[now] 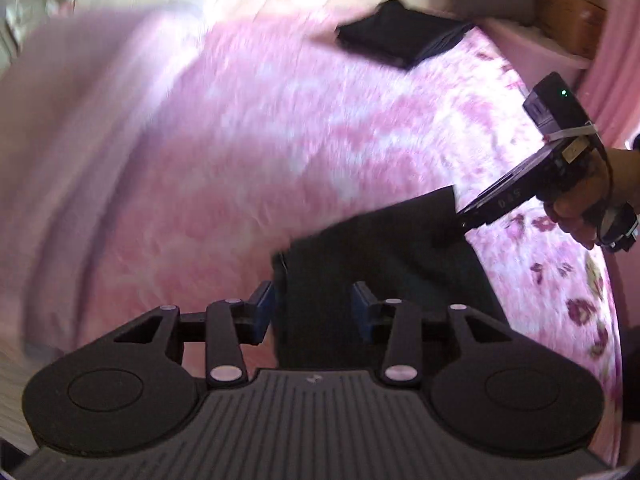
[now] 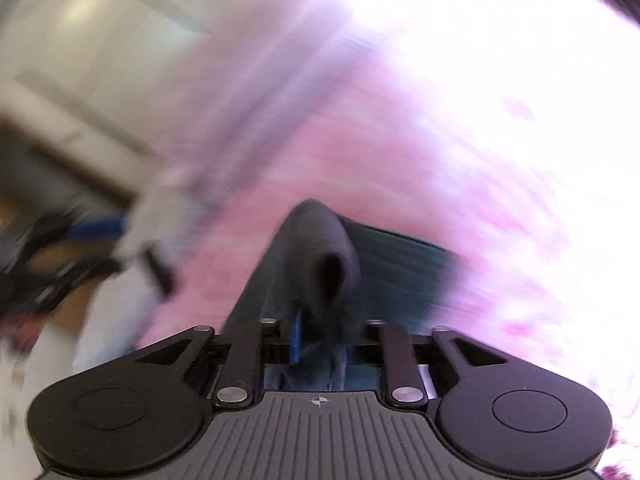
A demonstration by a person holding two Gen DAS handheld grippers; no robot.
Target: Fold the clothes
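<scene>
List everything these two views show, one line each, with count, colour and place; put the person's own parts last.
Dark garment: one, black to dark teal, lifted over the bed between both tongs.
Folded garment: one, black, lying at the far end of the bed.
Bedspread: one, pink with darker floral print, covering the bed.
Plain blanket: one, pale pink, on the left part of the bed.
Wooden furniture: one, brown, far right beyond the bed; too blurred to tell more.
Left tongs: one, black with blue pads, jaws apart around the garment's edge.
Right tongs: one, black with blue pads, closed on a bunch of the dark garment.
Hand: one, holding the right tongs' grip.
</scene>
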